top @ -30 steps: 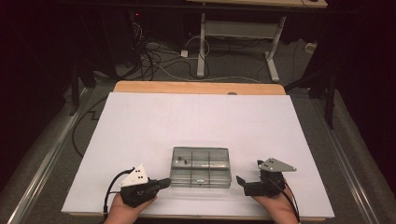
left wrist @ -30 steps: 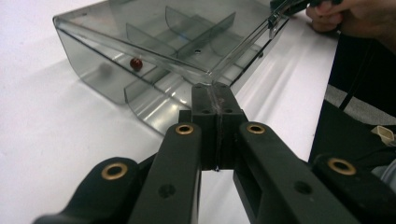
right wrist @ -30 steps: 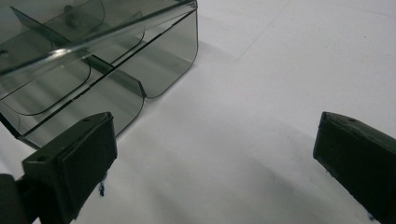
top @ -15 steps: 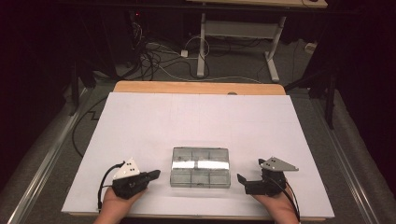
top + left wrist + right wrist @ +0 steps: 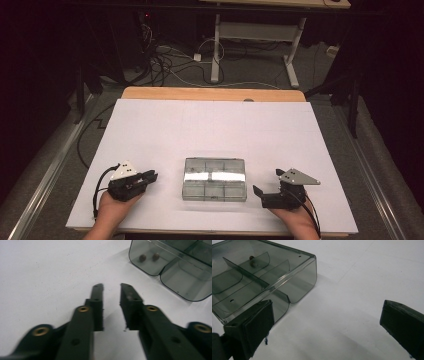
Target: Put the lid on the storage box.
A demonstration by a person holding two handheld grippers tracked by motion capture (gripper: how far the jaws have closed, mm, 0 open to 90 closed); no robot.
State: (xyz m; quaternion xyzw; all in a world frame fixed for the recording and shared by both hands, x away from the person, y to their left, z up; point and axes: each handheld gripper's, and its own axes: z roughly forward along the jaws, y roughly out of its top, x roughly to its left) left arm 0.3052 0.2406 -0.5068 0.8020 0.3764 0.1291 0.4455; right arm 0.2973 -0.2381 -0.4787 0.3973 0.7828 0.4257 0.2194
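Where two grippers flank one box (image 5: pixel 215 179).

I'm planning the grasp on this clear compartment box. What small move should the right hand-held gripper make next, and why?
Probably ease the right hand-held gripper a little toward the clear compartment box so its jaws straddle the near corner. Its jaws stand wide open, one already beside the box wall, the other over bare table. The left hand-held gripper sits apart from the box, jaws slightly parted.

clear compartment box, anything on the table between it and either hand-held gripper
Nothing visible. Only bare white table lies between the clear compartment box and the left hand-held gripper, and between it and the right hand-held gripper, which sits close to its right edge.
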